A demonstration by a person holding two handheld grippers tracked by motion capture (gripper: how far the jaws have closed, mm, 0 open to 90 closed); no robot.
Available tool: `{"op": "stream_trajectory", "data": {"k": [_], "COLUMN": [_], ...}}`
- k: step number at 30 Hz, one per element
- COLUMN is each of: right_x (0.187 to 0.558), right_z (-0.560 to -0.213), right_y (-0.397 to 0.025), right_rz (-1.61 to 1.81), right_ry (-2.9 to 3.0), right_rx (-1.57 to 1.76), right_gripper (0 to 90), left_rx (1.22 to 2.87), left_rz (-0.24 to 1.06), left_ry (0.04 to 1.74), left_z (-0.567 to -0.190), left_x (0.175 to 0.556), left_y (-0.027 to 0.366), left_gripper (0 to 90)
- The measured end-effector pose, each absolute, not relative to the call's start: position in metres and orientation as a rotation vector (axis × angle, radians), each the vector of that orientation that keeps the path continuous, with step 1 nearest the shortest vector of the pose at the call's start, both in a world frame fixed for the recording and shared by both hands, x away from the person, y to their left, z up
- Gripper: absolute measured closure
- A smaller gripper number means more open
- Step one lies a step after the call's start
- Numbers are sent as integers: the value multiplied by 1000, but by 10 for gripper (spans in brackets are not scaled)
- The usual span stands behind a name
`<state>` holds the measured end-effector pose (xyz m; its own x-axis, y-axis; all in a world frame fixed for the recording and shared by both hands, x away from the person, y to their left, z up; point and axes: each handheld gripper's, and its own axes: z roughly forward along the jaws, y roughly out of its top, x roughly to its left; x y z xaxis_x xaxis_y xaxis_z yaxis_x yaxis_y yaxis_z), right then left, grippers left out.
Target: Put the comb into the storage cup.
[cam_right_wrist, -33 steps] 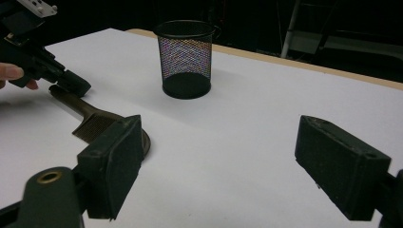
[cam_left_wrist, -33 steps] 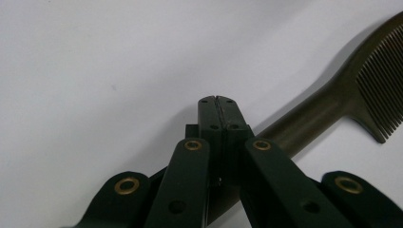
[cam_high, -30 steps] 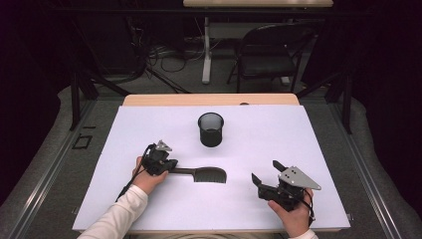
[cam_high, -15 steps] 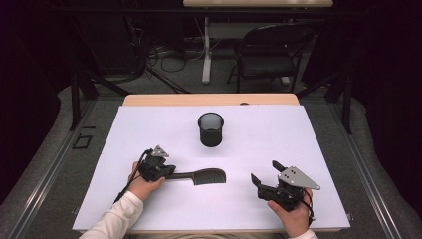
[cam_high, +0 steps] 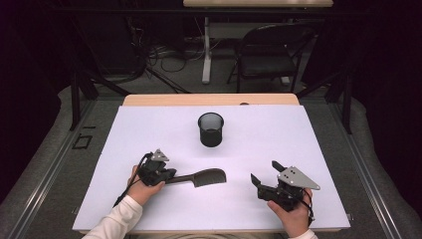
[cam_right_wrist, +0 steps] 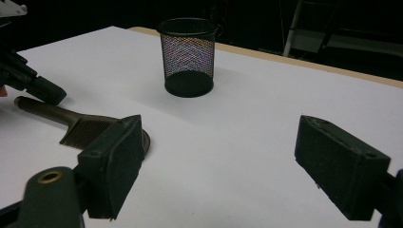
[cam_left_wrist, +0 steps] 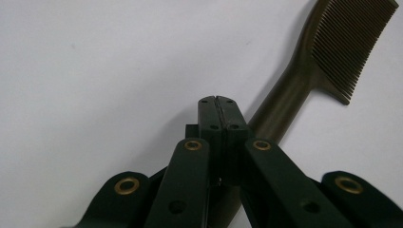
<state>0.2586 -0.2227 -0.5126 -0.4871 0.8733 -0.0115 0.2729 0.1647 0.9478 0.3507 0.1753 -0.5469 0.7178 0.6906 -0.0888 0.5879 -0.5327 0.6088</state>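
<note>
A dark comb lies flat on the white table, its toothed end pointing right. My left gripper is shut, jaws pressed together with nothing between them. In the left gripper view its tips hover just over the comb's handle. From the right gripper view, that same left gripper sits above the handle end of the comb. My right gripper rests at the front right, open and empty. A black mesh cup stands upright mid-table.
A strip of bare wood marks the table's far edge. Beyond it stand a folding chair and a white table leg with cables on the floor. White surface stretches between the comb and the cup.
My left hand and gripper have drawn back a little toward the front edge along the comb's handle. The comb, the cup and my right gripper stay where they were.
</note>
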Motion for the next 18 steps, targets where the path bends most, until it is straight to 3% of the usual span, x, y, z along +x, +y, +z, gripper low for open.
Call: {"op": "stream_trajectory", "data": {"k": [18], "right_x": [258], "right_z": [-512], "right_y": [-223], "right_rz": [1337], "right_ry": [1860], "right_rx": [1082], "right_gripper": [166], "left_rx": [2302], "left_rz": [177], "left_ry": [931], "left_z": [-548], "left_x": [333], "left_y": [177], "left_gripper": [900]}}
